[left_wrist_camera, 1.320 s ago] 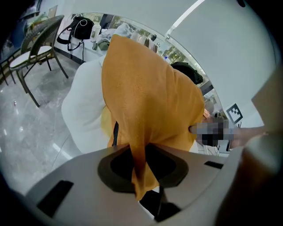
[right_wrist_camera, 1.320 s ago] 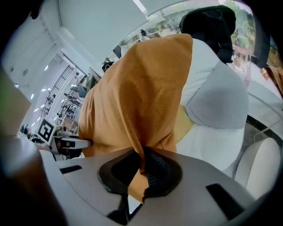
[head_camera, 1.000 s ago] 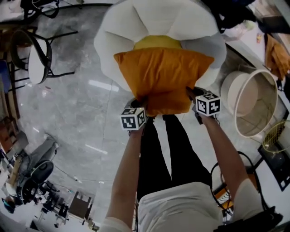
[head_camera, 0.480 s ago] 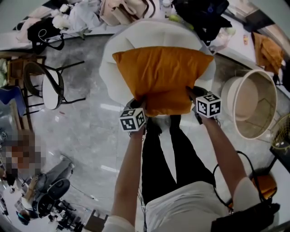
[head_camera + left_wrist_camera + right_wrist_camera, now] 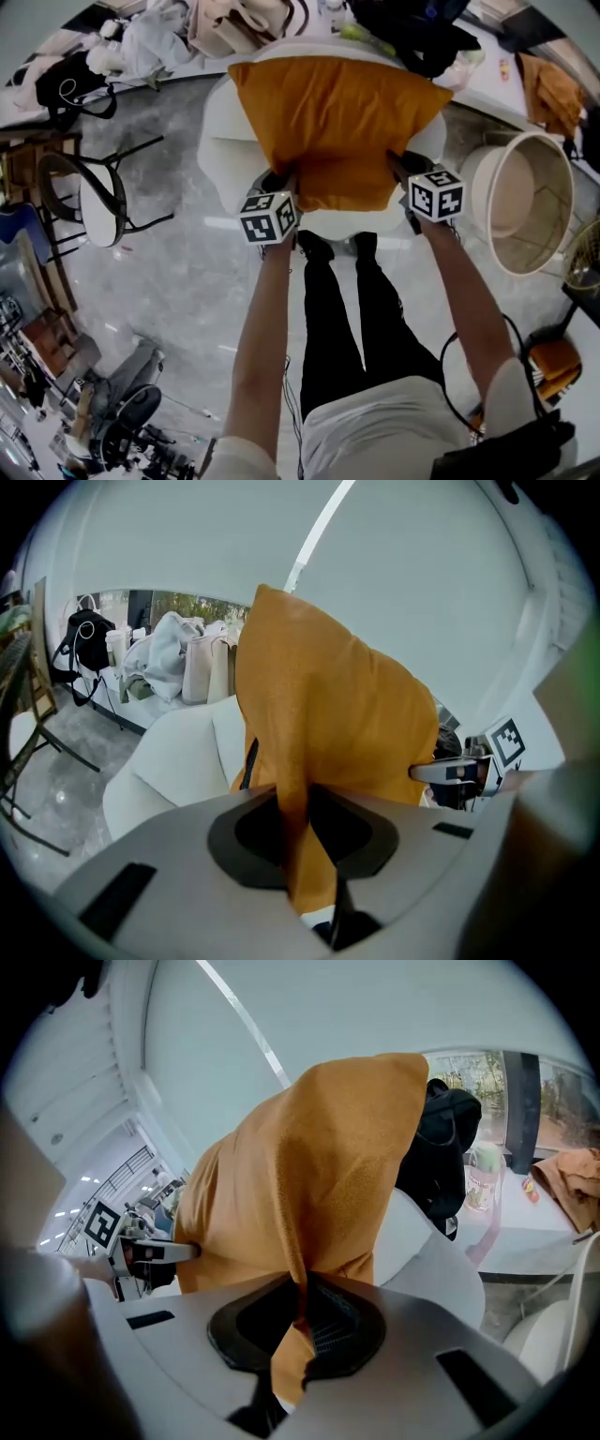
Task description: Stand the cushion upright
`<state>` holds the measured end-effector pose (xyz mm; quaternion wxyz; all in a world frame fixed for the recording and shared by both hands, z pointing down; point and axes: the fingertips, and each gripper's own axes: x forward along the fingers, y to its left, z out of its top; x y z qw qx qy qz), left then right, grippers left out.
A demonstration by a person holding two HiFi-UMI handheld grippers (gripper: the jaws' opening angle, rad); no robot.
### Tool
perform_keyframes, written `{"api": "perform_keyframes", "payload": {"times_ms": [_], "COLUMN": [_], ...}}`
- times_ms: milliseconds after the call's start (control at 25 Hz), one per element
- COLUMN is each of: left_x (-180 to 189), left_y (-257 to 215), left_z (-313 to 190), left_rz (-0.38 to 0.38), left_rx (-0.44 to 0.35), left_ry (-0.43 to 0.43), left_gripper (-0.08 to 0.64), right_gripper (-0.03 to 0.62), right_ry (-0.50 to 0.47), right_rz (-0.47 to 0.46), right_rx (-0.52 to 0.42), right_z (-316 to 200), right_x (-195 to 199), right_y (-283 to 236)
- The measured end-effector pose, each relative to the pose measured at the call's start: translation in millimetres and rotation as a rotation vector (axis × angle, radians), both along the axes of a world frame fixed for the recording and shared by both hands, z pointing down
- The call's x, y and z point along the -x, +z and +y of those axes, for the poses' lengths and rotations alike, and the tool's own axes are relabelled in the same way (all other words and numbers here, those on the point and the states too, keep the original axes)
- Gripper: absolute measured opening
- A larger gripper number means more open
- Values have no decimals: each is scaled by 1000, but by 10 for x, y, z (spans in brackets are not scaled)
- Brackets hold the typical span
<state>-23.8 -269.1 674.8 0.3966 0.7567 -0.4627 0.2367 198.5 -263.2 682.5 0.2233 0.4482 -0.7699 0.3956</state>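
Because the square orange fabric cushion (image 5: 337, 122) is pinched at both near corners, it is carried tilted, its body stretched away from the jaws. The left gripper (image 5: 281, 183) is closed on bunched fabric at the left corner, and the right gripper (image 5: 398, 167) is pressed almost flat on the right one. Both hands are equally near. Beyond lies the rounded white armchair (image 5: 223, 141), whose backrest is judged the support needed.

Polished grey marble floor (image 5: 178, 281) catches pale light. A white armchair (image 5: 223, 145) sits ahead, with a black-framed chair (image 5: 101, 199) with a white seat off left, a round cream tub (image 5: 483, 192) right, and bags (image 5: 155, 37) heaped behind.
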Motion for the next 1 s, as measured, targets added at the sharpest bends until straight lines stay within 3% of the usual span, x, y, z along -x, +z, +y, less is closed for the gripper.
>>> {"api": "perform_keyframes", "payload": {"times_ms": [440, 680, 1000], "left_x": [145, 191, 277], "left_y": [216, 400, 893], "left_z": [-832, -1230, -1413], "left_rz": [42, 67, 58], "left_rx": [-64, -148, -113], "left_ry": [66, 144, 181], "left_gripper": [71, 95, 146], "right_gripper": [42, 43, 54], "right_ry": [103, 76, 111], "right_rz": [0, 31, 52], "right_rx": [-90, -205, -214], "right_z": [-730, -1006, -1103], "right_x": [144, 166, 234], "right_y": [162, 242, 663]}}
